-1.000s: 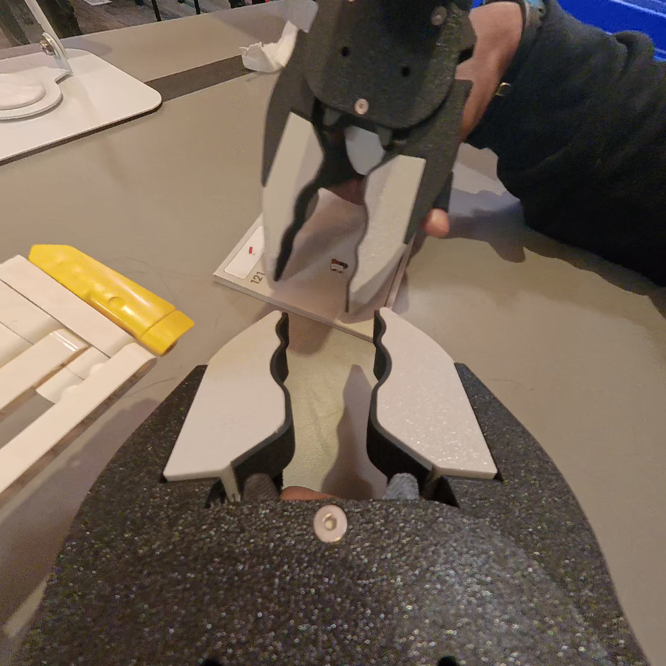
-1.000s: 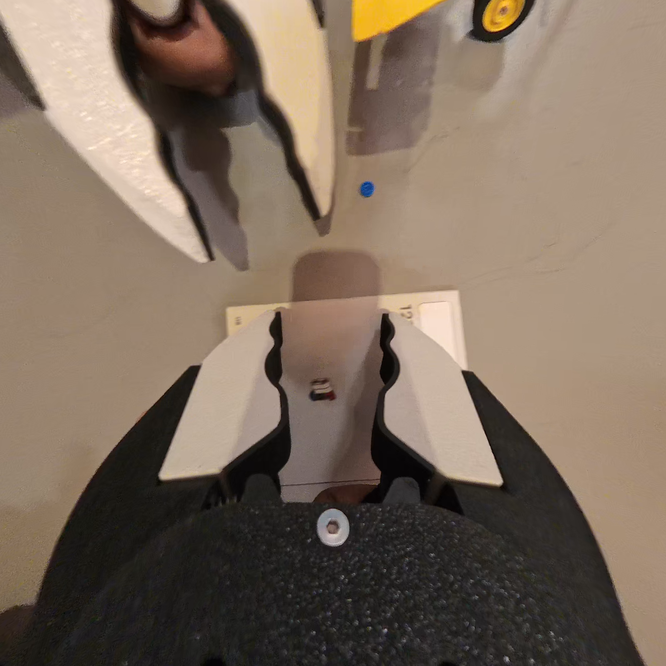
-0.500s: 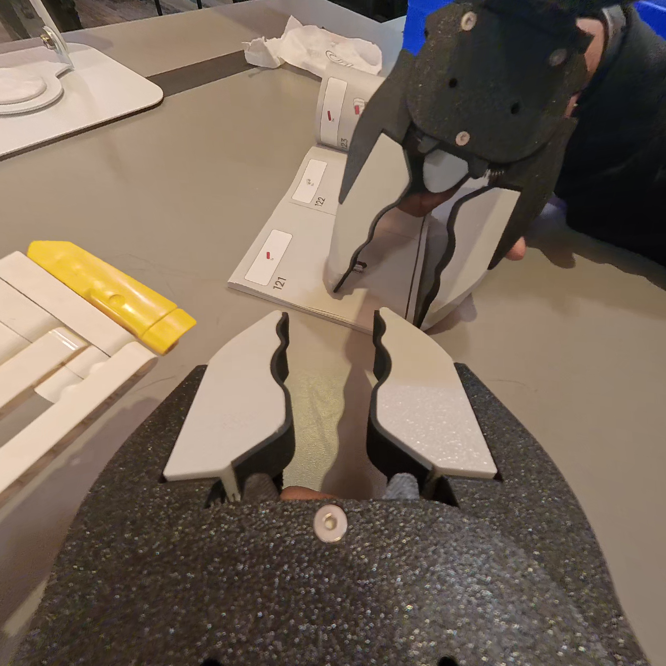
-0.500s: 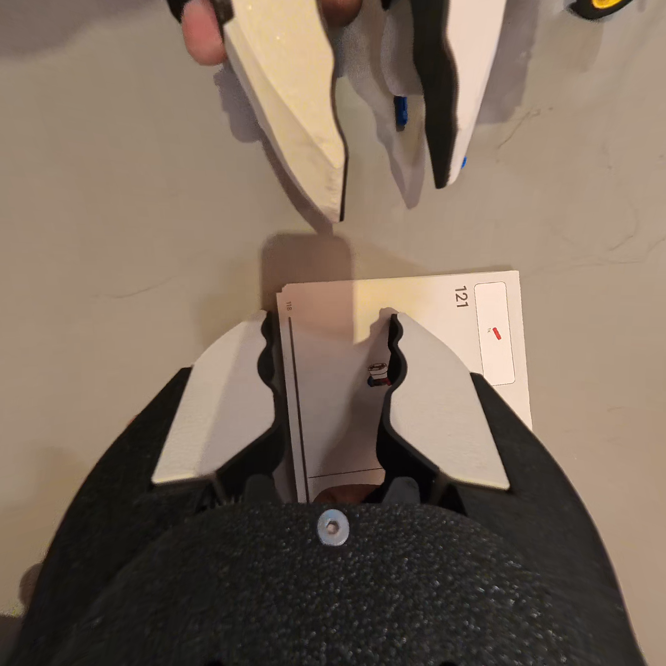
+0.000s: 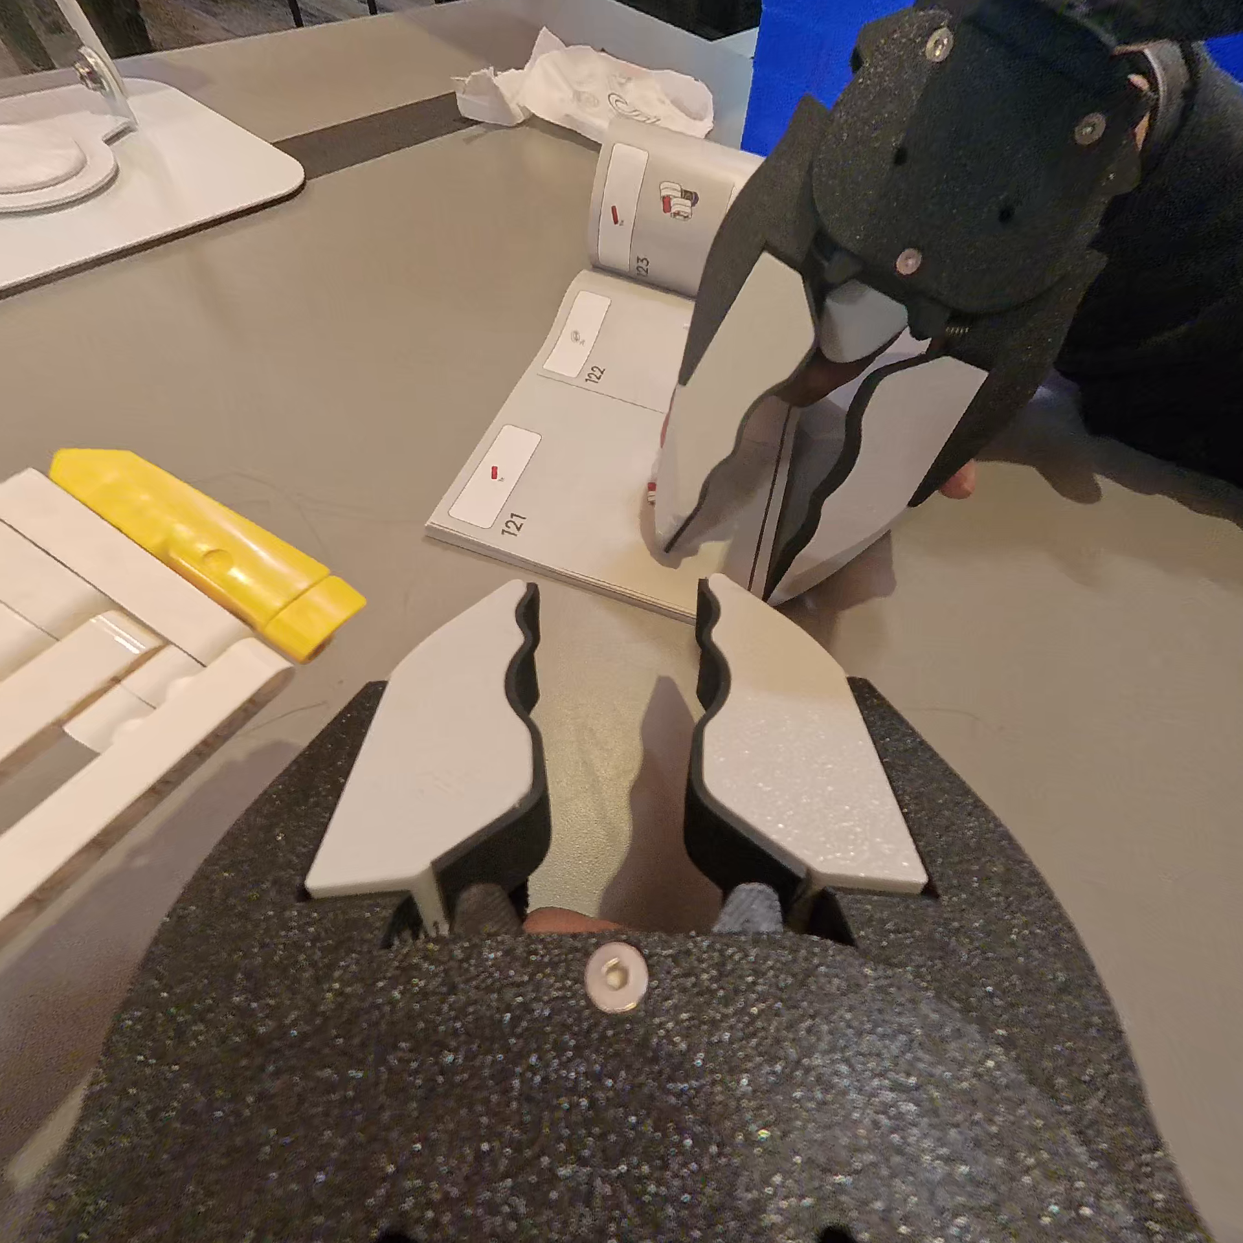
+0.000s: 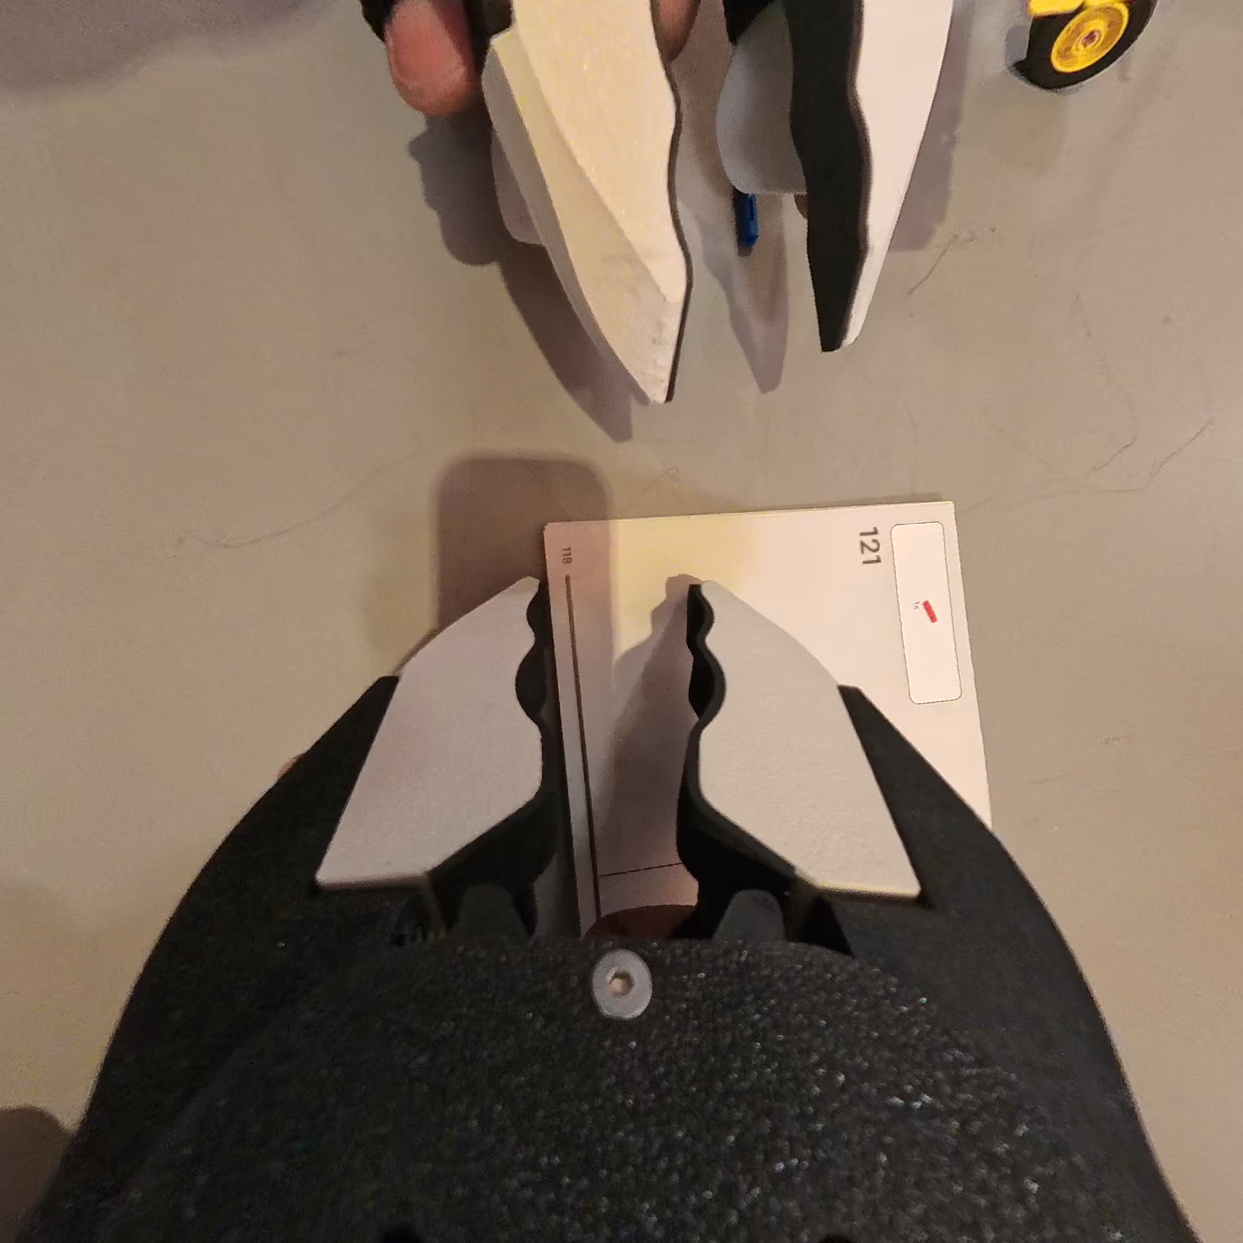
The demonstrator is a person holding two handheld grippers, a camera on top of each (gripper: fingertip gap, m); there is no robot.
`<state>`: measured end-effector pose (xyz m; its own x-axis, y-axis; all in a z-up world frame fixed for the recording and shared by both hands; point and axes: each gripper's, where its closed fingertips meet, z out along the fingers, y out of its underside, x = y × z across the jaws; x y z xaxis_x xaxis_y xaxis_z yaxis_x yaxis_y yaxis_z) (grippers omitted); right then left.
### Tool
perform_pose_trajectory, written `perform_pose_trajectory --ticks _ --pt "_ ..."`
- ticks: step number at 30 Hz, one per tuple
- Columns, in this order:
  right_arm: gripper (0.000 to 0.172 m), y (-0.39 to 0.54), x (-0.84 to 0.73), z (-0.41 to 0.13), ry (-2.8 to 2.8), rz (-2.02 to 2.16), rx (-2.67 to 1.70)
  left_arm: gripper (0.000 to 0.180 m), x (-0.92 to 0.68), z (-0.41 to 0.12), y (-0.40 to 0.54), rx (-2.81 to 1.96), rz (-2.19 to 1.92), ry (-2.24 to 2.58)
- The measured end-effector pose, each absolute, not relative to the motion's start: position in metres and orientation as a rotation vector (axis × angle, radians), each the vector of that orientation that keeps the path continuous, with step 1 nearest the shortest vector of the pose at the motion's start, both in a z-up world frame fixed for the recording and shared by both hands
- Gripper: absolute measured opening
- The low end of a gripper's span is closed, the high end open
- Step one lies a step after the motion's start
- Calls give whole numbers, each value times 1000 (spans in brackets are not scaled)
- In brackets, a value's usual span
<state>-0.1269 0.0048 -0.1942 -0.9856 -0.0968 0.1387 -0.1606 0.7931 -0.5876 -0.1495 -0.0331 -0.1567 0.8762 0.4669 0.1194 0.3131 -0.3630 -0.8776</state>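
Open booklet (image 5: 551, 484) beside yellow piece (image 5: 202, 538)

Crumpled white paper (image 5: 605, 87), white tray (image 5: 168, 181) and blue backdrop (image 5: 800, 74) beyond the grey table (image 5: 336, 323).

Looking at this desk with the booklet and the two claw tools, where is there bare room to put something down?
Bare grey table lies between the white tray, the open booklet and the yellow piece. More is free right of the left gripper. It is crowded where the right gripper has its fingers at the booklet's near corner.
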Motion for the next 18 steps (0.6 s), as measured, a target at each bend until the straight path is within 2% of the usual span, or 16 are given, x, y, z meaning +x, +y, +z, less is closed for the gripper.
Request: perform_pose_trajectory --ticks 18 --pt "29 11 -122 -194 -2934 1030 138 45 -148 -158 -32 -1988 181 -563"
